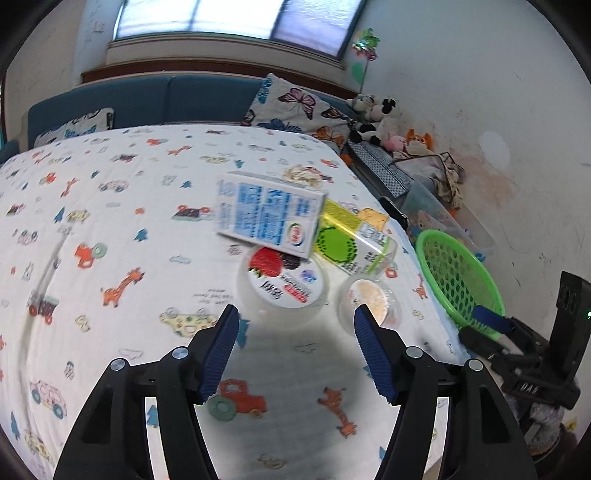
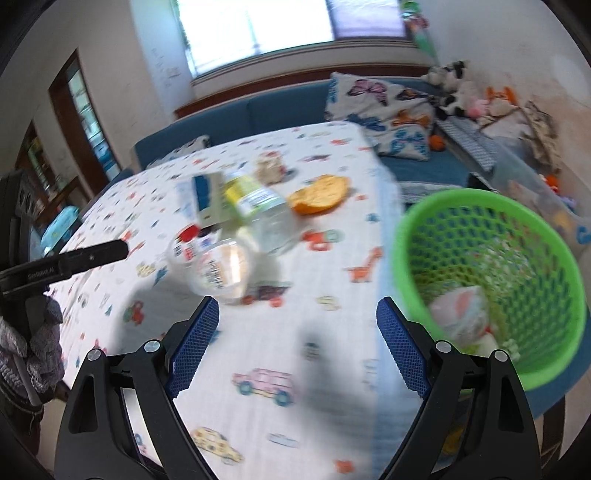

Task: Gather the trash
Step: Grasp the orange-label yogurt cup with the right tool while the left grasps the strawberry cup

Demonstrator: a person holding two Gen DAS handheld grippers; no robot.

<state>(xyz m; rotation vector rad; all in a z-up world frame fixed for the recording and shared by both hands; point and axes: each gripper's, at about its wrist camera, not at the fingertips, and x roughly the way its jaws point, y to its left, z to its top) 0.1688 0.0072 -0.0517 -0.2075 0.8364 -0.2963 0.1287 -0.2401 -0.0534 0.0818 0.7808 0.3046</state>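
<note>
A home living room: blue sofa [image 1: 155, 98], butterfly cushions [image 1: 295, 107], stuffed toys [image 1: 380, 118], cartoon-print tablecloth [image 1: 110, 229].

I see a table under a white cloth [image 1: 110, 229] printed with cars, giraffes and tractors. Behind it runs a blue sofa [image 1: 155, 99] with a butterfly cushion [image 1: 295, 107] leaning at its end, and soft toys [image 1: 376, 118] piled beside that. Above the sofa, a bright window [image 2: 258, 29]
</note>
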